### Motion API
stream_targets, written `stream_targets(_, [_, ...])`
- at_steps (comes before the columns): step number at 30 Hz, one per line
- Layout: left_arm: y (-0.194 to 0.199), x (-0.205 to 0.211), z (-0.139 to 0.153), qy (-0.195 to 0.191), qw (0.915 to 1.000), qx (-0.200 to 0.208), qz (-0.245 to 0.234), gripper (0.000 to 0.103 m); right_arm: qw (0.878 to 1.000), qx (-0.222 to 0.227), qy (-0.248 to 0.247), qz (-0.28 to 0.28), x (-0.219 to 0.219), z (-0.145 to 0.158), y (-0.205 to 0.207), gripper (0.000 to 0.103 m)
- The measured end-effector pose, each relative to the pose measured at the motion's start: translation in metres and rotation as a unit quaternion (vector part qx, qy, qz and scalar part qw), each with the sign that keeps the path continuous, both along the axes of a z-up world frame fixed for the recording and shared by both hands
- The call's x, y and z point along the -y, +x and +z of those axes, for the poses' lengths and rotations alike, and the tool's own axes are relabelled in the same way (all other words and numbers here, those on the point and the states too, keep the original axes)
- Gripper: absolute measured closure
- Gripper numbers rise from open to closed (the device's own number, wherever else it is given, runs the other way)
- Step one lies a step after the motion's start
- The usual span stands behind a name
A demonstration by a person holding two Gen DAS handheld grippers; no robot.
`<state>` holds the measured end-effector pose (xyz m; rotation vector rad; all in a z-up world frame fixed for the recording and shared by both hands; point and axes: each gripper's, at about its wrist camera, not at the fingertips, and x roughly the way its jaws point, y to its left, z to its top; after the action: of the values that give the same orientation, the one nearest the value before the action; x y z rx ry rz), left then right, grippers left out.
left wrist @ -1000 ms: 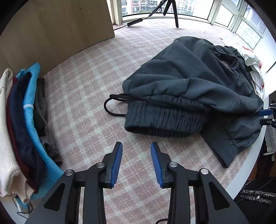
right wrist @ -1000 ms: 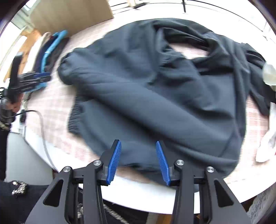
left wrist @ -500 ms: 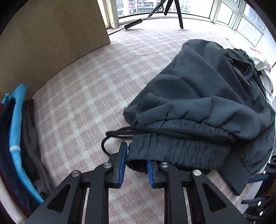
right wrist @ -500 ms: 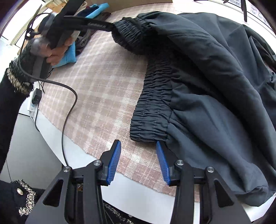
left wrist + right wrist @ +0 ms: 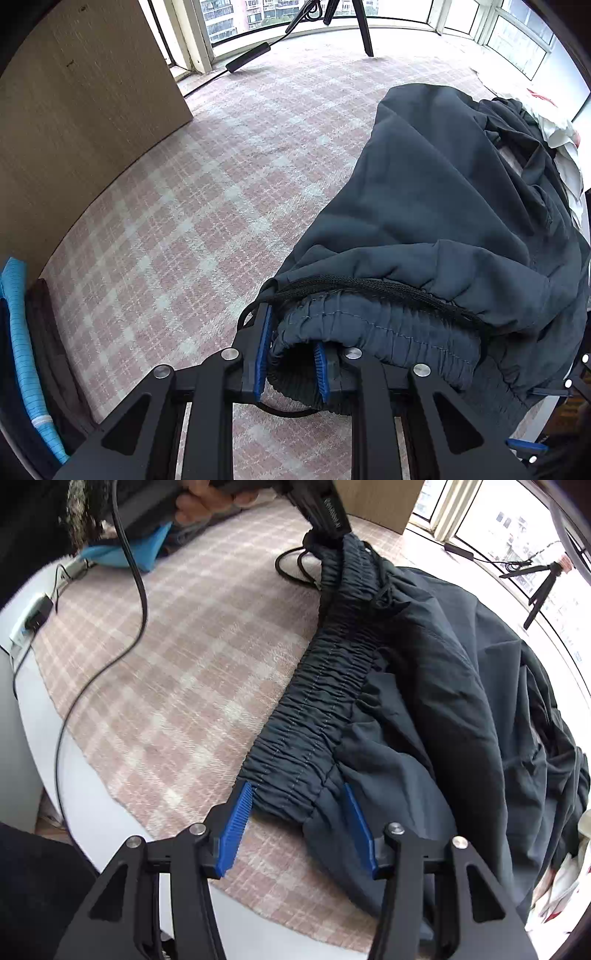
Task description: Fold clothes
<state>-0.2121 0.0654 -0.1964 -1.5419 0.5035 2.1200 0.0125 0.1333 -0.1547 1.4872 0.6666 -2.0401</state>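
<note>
Dark grey trousers lie crumpled on a pink chequered tablecloth. My left gripper is shut on one end of their elastic waistband, beside the black drawcord. The right wrist view shows that gripper at the top, a hand holding it and the waistband running down from it. My right gripper points down over the waistband's other end, near the table edge. Its jaws are opening and straddle the band without pressing on it.
Folded clothes are stacked at the far left, below a wooden board. White garments are heaped at the right. A black cable trails over the white table edge. A tripod stands by the windows.
The left gripper came forward to the waistband's end and closed on it. The right gripper swung across the trousers to the band's other end, and its jaws widened.
</note>
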Motion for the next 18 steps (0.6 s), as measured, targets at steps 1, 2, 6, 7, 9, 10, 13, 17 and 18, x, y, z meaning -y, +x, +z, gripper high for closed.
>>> stream_targets(1, [-0.001, 0.001, 0.0, 0.001, 1.0, 0.003, 0.001, 0.089, 1.0, -0.002, 0.001, 0.006, 0.002, -0.002, -0.003, 0.046])
stream_targets(2, [-0.001, 0.002, -0.001, 0.002, 1.0, 0.005, -0.001, 0.092, 1.0, -0.004, -0.005, 0.012, 0.002, -0.002, -0.005, 0.045])
stream_targets(6, [0.001, 0.003, 0.002, 0.004, 0.9999, 0.001, -0.011, 0.097, 0.999, 0.023, -0.033, 0.009, -0.006, 0.001, -0.017, 0.053])
stream_targets(7, [0.004, 0.004, 0.005, 0.005, 0.9999, -0.003, -0.013, 0.098, 0.999, 0.033, -0.043, 0.001, -0.011, 0.004, -0.02, 0.061])
stream_targets(9, [0.009, 0.007, 0.01, 0.007, 0.9997, -0.013, -0.018, 0.098, 0.997, 0.054, -0.061, -0.015, -0.02, 0.01, -0.027, 0.073])
stream_targets(10, [0.012, 0.012, 0.017, 0.009, 0.9996, -0.021, -0.017, 0.098, 0.993, 0.077, -0.084, -0.034, -0.028, 0.013, -0.032, 0.08])
stream_targets(13, [0.021, 0.027, 0.038, 0.016, 0.9986, -0.047, -0.017, 0.098, 0.973, 0.141, -0.161, -0.086, -0.05, 0.028, -0.039, 0.083])
stream_targets(17, [0.027, 0.059, 0.068, 0.024, 0.9972, -0.071, -0.002, 0.098, 0.935, 0.204, -0.276, -0.091, -0.044, 0.059, -0.03, 0.084])
stream_targets(18, [0.031, 0.072, 0.076, 0.016, 0.9966, -0.081, 0.003, 0.098, 0.922, 0.221, -0.308, -0.082, -0.036, 0.067, -0.024, 0.084])
